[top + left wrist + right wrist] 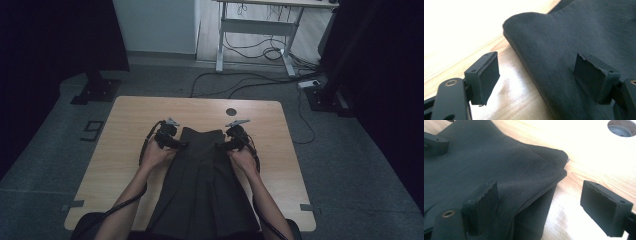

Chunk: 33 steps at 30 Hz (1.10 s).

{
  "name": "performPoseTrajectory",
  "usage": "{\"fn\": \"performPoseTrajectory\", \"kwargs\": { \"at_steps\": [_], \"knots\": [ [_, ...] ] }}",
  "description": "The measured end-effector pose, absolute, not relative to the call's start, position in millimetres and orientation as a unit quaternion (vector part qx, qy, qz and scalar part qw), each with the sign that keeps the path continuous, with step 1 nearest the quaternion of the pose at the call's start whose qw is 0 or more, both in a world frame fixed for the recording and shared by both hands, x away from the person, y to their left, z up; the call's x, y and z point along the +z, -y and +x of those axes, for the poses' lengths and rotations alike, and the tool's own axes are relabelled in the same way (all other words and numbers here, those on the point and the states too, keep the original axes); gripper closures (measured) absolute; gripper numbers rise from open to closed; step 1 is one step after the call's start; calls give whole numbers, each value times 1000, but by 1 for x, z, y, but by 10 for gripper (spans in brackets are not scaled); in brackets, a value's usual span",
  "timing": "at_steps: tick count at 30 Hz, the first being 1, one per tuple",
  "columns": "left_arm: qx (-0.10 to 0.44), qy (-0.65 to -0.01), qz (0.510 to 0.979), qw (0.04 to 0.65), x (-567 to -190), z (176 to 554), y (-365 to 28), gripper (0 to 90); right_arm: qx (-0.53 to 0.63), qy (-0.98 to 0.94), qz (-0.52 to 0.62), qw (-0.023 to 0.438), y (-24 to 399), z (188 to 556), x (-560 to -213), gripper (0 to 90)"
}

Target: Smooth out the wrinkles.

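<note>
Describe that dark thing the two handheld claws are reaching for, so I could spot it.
On the wooden table, between the person's forearms, lies a dark grey pleated garment, running off the near edge. Its narrow end sits between the left gripper and right gripper; it's the one cloth item there.

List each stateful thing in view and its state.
Garment: lying flat on the table, near end hanging over the edge.
Left gripper: open, jaws astride the garment's edge.
Right gripper: open, jaws astride the garment's corner.
Table hole: uncovered.
</note>
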<state>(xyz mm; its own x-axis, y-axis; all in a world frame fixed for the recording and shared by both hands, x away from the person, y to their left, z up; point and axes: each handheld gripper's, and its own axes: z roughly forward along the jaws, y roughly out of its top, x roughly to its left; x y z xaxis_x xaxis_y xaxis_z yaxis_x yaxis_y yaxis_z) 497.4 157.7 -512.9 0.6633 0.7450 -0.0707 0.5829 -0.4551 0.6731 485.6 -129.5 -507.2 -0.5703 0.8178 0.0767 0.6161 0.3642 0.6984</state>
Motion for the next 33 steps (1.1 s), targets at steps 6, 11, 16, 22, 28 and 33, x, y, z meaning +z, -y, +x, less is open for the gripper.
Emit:
{"fn": "performPoseTrajectory", "kwargs": {
  "at_steps": [6,11,16,22,28,33],
  "knots": [
    [123,-401,844,334,-520,502,-159,205,344,-814,445,144,129,495,-517,162],
    [117,-406,845,327,-529,504,-160,205,340,-815,448,140,129,499,-527,173],
    [112,-404,848,324,-536,505,-160,213,332,-823,441,137,126,500,-536,212],
    [105,-388,853,334,-537,504,-160,330,338,-828,429,130,125,501,-540,330],
    [87,-381,854,342,-536,503,-158,503,337,-834,420,120,122,499,-537,470],
    [73,-386,853,344,-535,503,-158,599,330,-838,420,115,119,497,-534,598]
  ]
}}
